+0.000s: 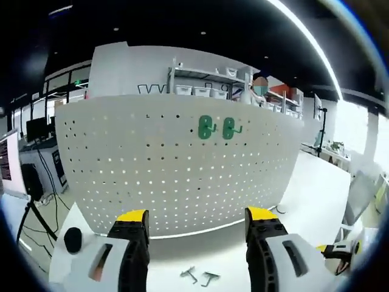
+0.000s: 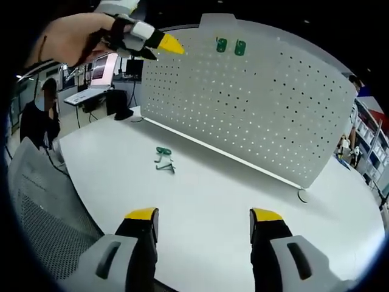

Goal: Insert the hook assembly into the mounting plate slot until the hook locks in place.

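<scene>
**A:** Where do you stand with the hooks?

**B:** Two green hooks (image 1: 216,128) already hang side by side near the top of the white pegboard (image 1: 152,182), which stands upright on the white bench (image 2: 213,207). A third hook (image 2: 164,158), with a green base and metal prongs, lies loose on the bench in front of the board, well apart from both of your tools.

**A:** And your tongs?

**B:** Your left tongs (image 1: 196,220) are spread and hold nothing, facing the board straight on, with some loose metal pieces (image 1: 200,277) on the bench just below them. Your right tongs (image 2: 203,220) are spread too and empty, low over the near edge of the bench. In the right gripper view your left tool is raised high near the board's upper corner.

**A:** So what is left?

**B:** By my reading, nearly all of this round: you have yet to pick up the loose hook, bring it to a free row of holes and press it in until it catches. The two mounted hooks look finished.
</scene>
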